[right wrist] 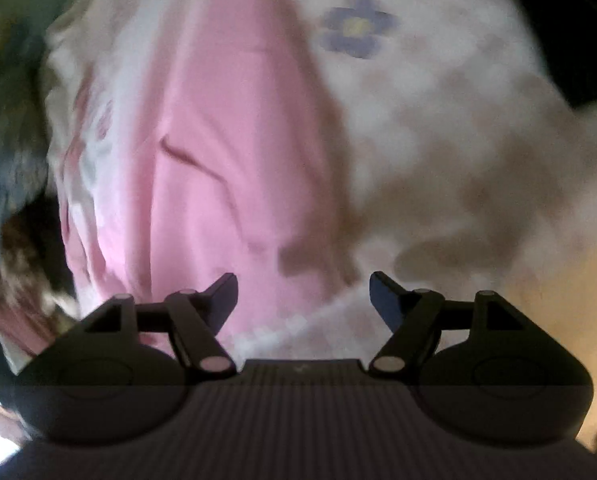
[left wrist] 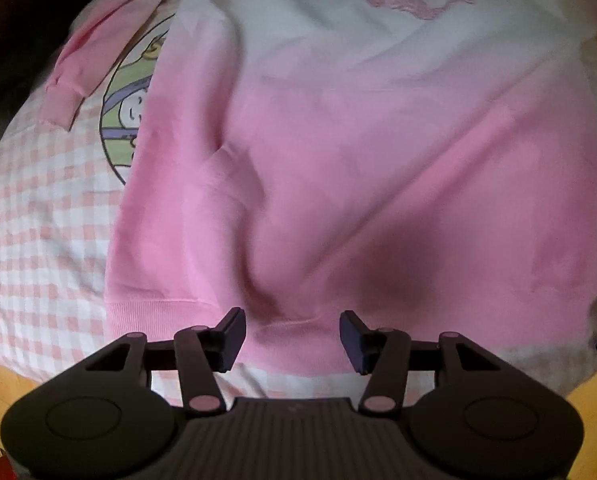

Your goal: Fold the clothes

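Observation:
A pink sweatshirt point(left wrist: 358, 168) that fades to white at the chest lies flat on a bed, its ribbed hem point(left wrist: 170, 320) nearest me. One sleeve point(left wrist: 82, 60) lies out to the upper left. My left gripper point(left wrist: 292, 340) is open and empty, just above the hem's middle. In the blurred right wrist view a long pink part of the garment point(right wrist: 226, 152), possibly a sleeve, runs away from me. My right gripper point(right wrist: 303, 300) is open and empty over its near end.
The bed has a pink and white checked sheet point(left wrist: 38, 240) with a round cartoon print point(left wrist: 130, 100) and a purple flower point(right wrist: 356, 26). Dark objects point(left wrist: 14, 32) lie at the far left. A yellow-orange floor point(left wrist: 2, 384) shows below the bed's edge.

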Action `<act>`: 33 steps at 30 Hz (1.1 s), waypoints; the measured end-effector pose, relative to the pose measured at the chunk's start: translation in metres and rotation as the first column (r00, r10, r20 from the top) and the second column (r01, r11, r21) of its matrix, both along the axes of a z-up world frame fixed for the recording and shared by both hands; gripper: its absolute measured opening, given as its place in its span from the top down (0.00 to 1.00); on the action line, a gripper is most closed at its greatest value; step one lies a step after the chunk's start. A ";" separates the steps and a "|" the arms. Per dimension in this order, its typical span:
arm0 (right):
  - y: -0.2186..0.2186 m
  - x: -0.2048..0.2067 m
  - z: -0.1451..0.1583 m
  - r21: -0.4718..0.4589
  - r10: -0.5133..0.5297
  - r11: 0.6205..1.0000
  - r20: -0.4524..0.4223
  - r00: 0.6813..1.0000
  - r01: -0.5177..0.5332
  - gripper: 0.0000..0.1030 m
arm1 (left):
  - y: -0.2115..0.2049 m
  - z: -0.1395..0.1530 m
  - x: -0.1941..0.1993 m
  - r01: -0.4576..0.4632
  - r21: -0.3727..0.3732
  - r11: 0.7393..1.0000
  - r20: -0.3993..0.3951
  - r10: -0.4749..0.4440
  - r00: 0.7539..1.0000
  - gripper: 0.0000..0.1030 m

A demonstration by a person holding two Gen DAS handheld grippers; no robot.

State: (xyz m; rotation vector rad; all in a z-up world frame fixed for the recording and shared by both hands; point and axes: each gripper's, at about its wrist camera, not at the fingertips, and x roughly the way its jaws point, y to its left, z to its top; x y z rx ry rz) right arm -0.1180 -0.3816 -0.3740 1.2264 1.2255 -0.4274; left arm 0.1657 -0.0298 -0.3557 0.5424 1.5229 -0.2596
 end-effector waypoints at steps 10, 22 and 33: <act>0.003 0.004 -0.001 -0.097 0.060 0.993 -0.092 0.994 -0.069 0.28 | 0.001 0.006 -0.023 0.030 0.029 0.999 -0.003 -0.030 1.000 0.46; 0.055 0.062 -0.011 -0.273 0.221 0.931 -0.100 0.970 -0.241 0.86 | 0.009 -0.007 -0.044 0.067 0.073 0.995 -0.009 -0.067 0.998 0.45; 0.025 0.005 0.010 -0.288 0.265 0.890 -0.300 0.916 -0.352 0.84 | 0.023 -0.039 -0.032 0.047 0.148 0.988 -0.042 -0.041 0.998 0.44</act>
